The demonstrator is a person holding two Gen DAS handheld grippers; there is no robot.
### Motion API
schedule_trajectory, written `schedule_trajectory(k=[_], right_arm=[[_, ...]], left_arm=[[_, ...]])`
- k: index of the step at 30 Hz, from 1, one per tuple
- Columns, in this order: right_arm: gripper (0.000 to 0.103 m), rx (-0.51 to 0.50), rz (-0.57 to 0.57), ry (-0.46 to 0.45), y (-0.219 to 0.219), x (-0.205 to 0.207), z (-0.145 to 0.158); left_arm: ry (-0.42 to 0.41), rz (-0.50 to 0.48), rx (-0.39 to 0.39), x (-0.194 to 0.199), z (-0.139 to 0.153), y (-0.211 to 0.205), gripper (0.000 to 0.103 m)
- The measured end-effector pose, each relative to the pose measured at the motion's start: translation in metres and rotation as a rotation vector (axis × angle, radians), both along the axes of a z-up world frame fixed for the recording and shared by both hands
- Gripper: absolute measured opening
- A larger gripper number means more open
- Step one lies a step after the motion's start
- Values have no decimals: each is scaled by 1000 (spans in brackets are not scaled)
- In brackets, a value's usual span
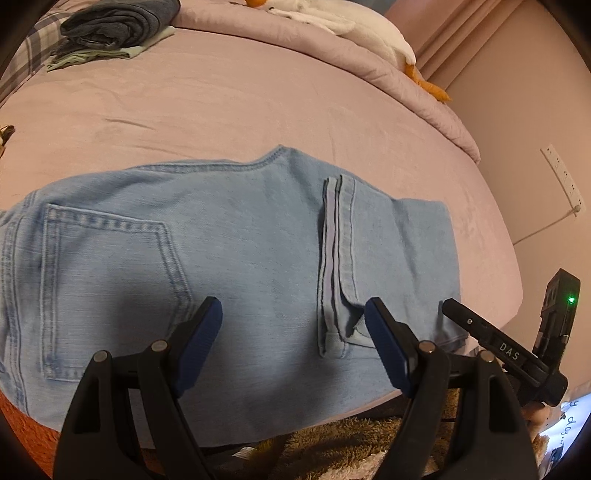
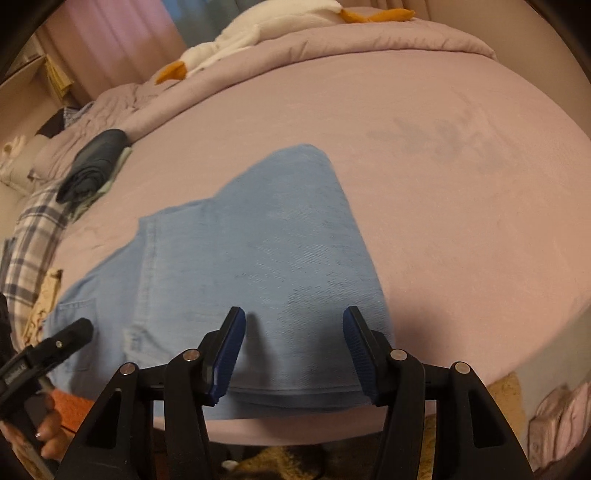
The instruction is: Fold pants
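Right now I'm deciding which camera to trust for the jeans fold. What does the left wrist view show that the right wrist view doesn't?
Only the left wrist view shows the turned-back leg hems, the stitched crotch seam and a wall power strip. Only the right wrist view shows the folded edge at the bed's near side, between the open right gripper. Both show the jeans, back pocket, dark folded clothes, white plush toy and pink bed. The left gripper is also open.
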State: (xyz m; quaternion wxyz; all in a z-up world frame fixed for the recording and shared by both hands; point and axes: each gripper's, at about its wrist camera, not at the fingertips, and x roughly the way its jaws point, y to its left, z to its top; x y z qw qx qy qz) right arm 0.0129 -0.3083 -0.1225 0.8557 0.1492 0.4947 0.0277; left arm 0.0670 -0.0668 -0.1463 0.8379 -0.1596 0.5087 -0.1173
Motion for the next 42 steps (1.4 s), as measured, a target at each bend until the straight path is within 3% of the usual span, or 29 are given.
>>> schedule_trajectory(k=[8,15,18,23,25,27,28,29,36,42], right_arm=[[57,3,15,-11,-2,1,-8],[57,28,24,-30,-7,-2,-10],[57,44,25,-31,-10,-3,-10],[57,63,25,-33,-12,-4,-11],[57,72,27,-35,-12,-3,-11],[57,84,25,-36,-13,-3,-12],[57,90,24,-38,-14,-3,-12],[57,92,26,-38,-14,-3,-12],[57,86,12,-23,-11,1,-11],[57,111,-7,4,-14,1,0]], left_arm=[[28,-24,26,5,-12,-11,79],[62,-90,-52,30,-17,-23,79],[63,-114,-27,47,-18,-36,78],[85,-146,-36,69,-23,-48,64],[78,-162,-16,72,-22,-54,46],[69,-168,15,70,-22,-60,37],[58,-166,28,68,-22,-61,26],[50,-166,29,65,-21,-62,21],[-50,-90,98,40,-5,-64,9],[-56,-77,-11,26,13,-31,7]])
